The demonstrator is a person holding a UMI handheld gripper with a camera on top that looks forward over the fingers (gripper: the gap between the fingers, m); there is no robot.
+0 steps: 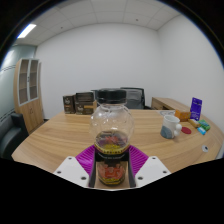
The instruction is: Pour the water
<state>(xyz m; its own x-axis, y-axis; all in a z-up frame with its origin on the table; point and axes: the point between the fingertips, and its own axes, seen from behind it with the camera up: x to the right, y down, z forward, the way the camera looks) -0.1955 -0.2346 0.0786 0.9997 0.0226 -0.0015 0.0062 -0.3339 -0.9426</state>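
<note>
I have a clear glass jar (112, 140) between my two fingers, and my gripper (112, 166) is closed in on it: the purple pads (86, 156) press against its lower sides, left and right, so my jaws stand only as far apart as the jar is wide. The jar is upright, with a dark lid (111, 96) on top, a yellowish band around its middle and a dark label on the lower half; whether it has water in it I cannot tell. Its base sits low between my fingertips, and I cannot see whether it touches the wooden table (60, 135) beneath it. Taking the jar as my mark: beyond it and off to the right, on the same table, stand a small clear cup (169, 125), and just beside that a few small coloured objects (190, 123) too tiny to identify. Farther behind the jar, past the table's far edge, are dark chairs (132, 98), and well to the jar's left a wooden shelf unit (29, 92) against the wall.
</note>
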